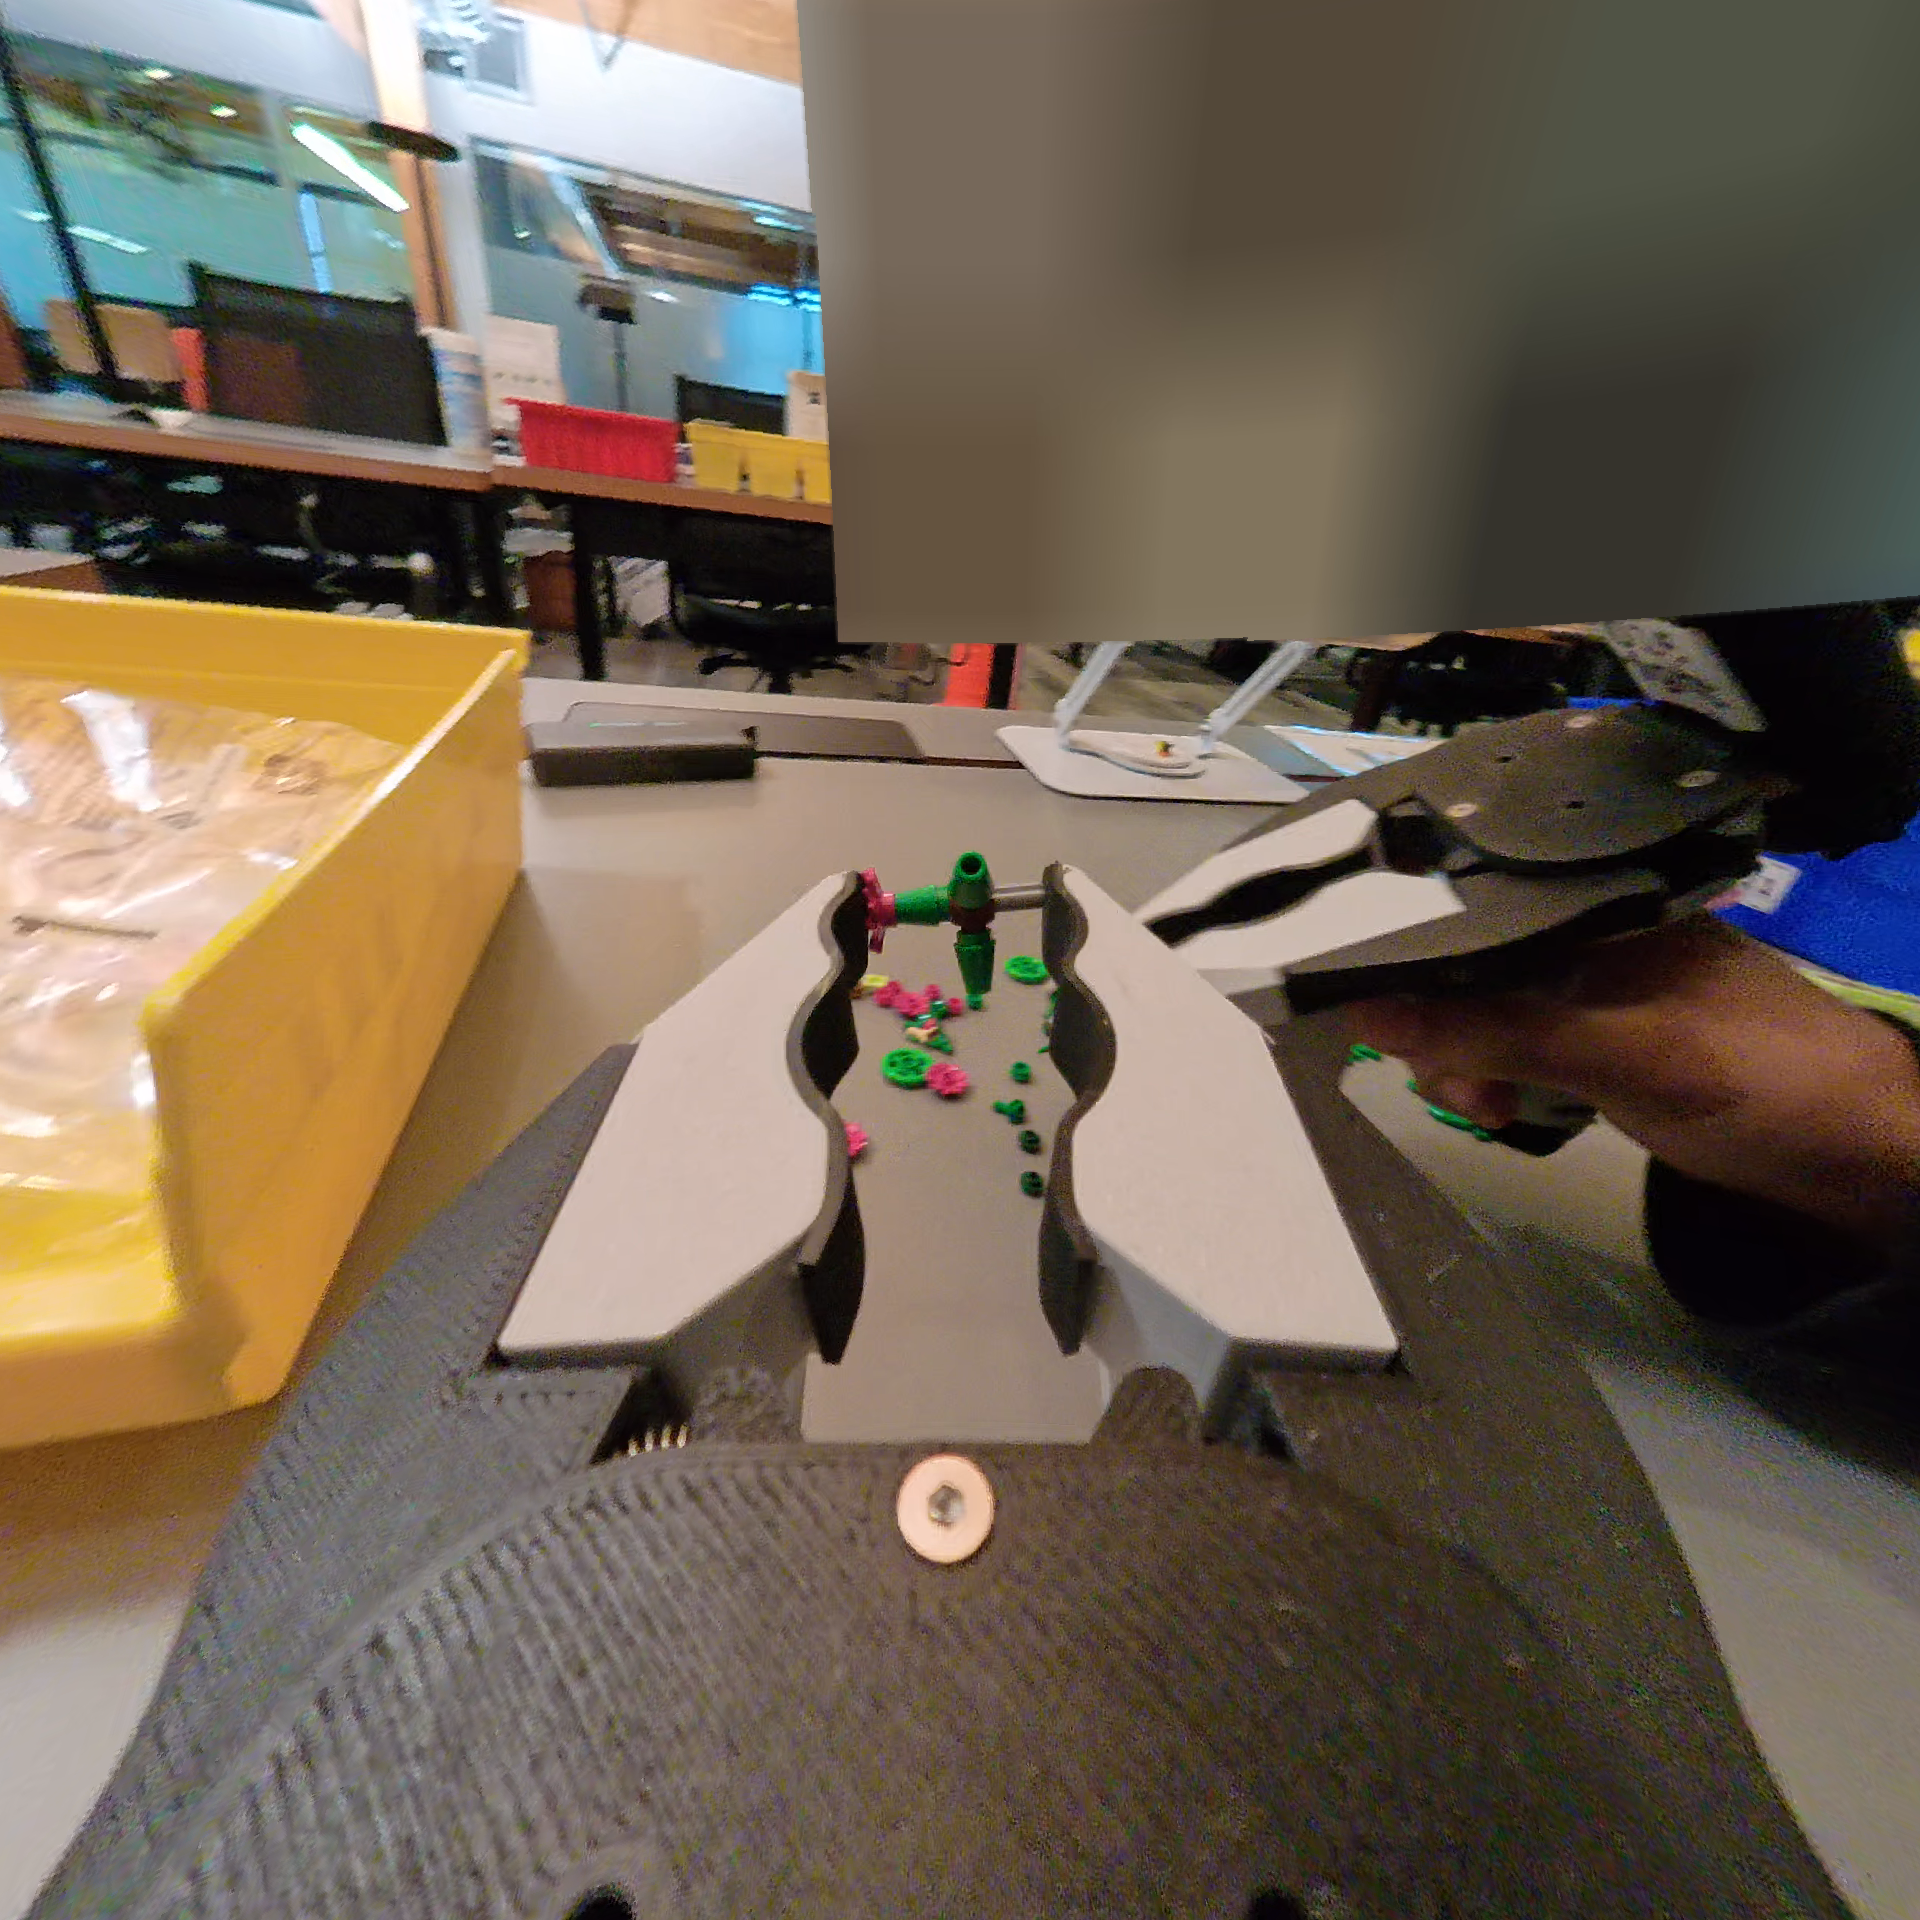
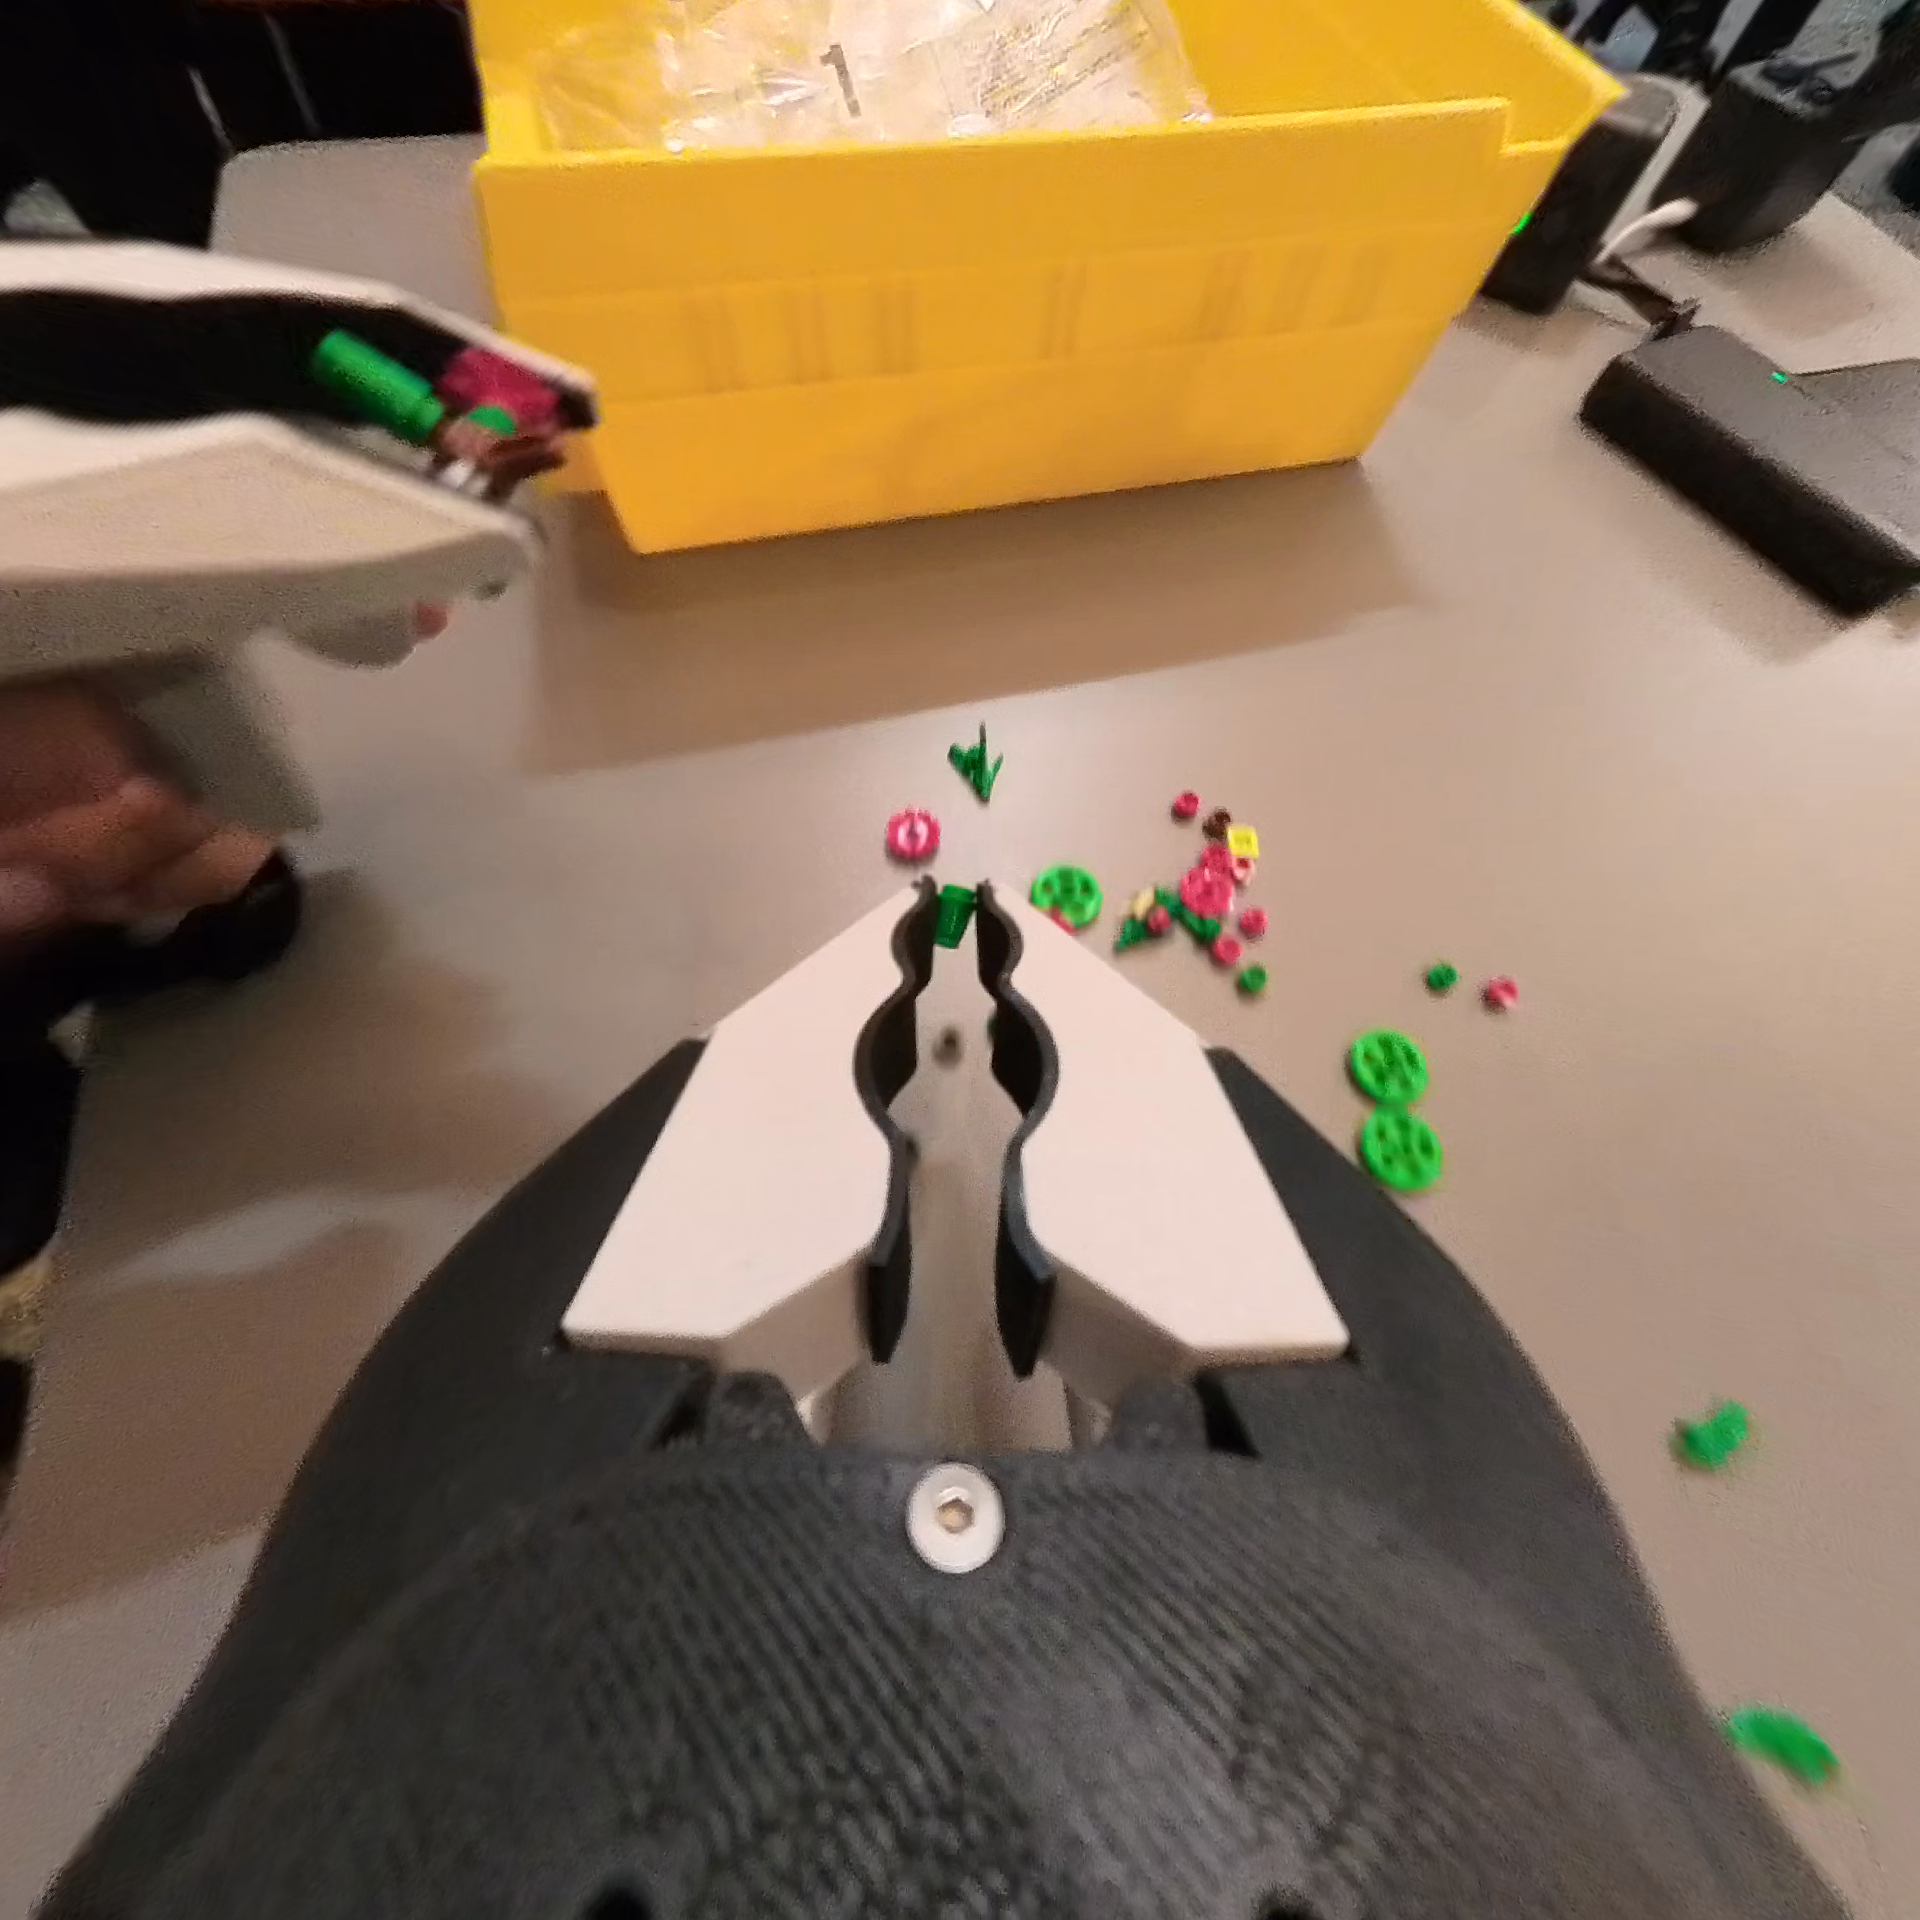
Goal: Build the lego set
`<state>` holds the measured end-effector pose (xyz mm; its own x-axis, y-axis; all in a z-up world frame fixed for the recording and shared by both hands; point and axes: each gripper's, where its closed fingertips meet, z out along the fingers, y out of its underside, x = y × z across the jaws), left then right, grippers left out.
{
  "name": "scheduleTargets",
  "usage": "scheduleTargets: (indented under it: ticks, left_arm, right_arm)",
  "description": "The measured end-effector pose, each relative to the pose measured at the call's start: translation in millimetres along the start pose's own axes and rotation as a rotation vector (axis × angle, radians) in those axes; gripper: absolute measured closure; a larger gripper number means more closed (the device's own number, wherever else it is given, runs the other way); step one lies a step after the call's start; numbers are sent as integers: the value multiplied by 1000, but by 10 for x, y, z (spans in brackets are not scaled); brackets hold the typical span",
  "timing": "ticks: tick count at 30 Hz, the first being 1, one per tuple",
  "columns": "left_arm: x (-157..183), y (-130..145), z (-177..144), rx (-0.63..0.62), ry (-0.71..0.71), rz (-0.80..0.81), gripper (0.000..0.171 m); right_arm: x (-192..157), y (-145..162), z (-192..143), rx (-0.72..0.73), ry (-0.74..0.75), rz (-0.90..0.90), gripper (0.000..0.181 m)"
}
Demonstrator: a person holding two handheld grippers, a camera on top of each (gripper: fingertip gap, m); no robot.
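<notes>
Left wrist view: open office with desks and red and yellow bins in the background, beyond a grey tabletop (image 1: 665, 852). Left gripper (image 1: 954, 902) clamped at its tips on a cross-shaped lego assembly (image 1: 961, 909) of green stems, brown hub, magenta flower against the left finger and grey pin against the right. Held clear of the table, above loose pieces (image 1: 935, 1049) scattered below and between the fingers. Yellow bin (image 1: 343, 935) just to the left of the tool, with a clear plastic bag (image 1: 125, 831) inside; black box (image 1: 639, 750) ahead; right gripper (image 1: 1195, 930) entering from the right, tips near the assembly.

Right wrist view: same grey tabletop, yellow bin ahead of the tool. Right gripper nearly closed on a small green piece (image 2: 954, 914) pinched at the very tips. Loose pieces ahead and to the right, green round plates (image 2: 1392, 1101) well to the right. Left gripper up to the left, assembly in its fingers.

Risks, judged: shallow tip grip likely to let the green piece twist or pop out under pressing force; thin pin contact likely to let the assembly pivot; a dropped part liable to be lost among the scatter.
</notes>
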<state>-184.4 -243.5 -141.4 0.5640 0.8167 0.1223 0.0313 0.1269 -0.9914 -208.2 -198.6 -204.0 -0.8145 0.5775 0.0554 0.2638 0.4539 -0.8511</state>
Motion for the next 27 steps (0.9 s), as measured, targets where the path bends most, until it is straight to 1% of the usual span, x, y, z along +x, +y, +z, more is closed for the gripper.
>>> scheduleTargets:
  ticks: [1,3,6,7,9,10,12,14,16,19,21,22,25,26,27]
  left_arm:
    - [80,0,11,2,31,14,140]
    - [280,35,41,-9,105,55,140]
    - [697,139,71,-47,267,119,140]
    - [858,161,76,-64,328,103,140]
    - [1282,162,54,-92,493,11,140]
    - [1510,159,37,-101,569,-31,140]
    - [1954,244,10,-146,690,-48,139]
    - [2343,446,-11,-239,785,19,139]
    - [2625,608,-6,-298,843,90,139]
    - [2904,736,57,-355,895,82,140]
    - [2978,771,128,-377,899,77,140]
    - [2992,775,165,-377,895,80,140]
    - [3013,797,217,-389,890,78,140]
    - [3017,785,219,-382,894,73,140]
    - [3021,773,213,-376,905,64,140]
  right_arm:
    - [-33,96,-165,-2,-11,-2,176]
    - [-76,410,-535,-50,-1,15,176]
    - [-122,1062,-1167,-182,72,65,176]
    - [-128,1276,-1387,-220,111,84,176]
    - [-184,1623,-1778,-255,162,150,176]
    - [-226,1729,-1934,-243,171,186,176]
    - [-269,1859,-2161,-193,189,236,176]
    - [-259,1993,-2289,-179,205,253,176]
    - [-231,2048,-2366,-170,220,259,176]
    - [-189,2085,-2409,-180,253,242,176]
    - [-191,2087,-2415,-180,254,235,173]
    - [-188,2090,-2426,-179,258,228,166]
    - [-192,2109,-2490,-174,276,194,133]
    - [-189,2115,-2512,-171,289,181,129]
    - [-197,2122,-2524,-172,295,169,131]
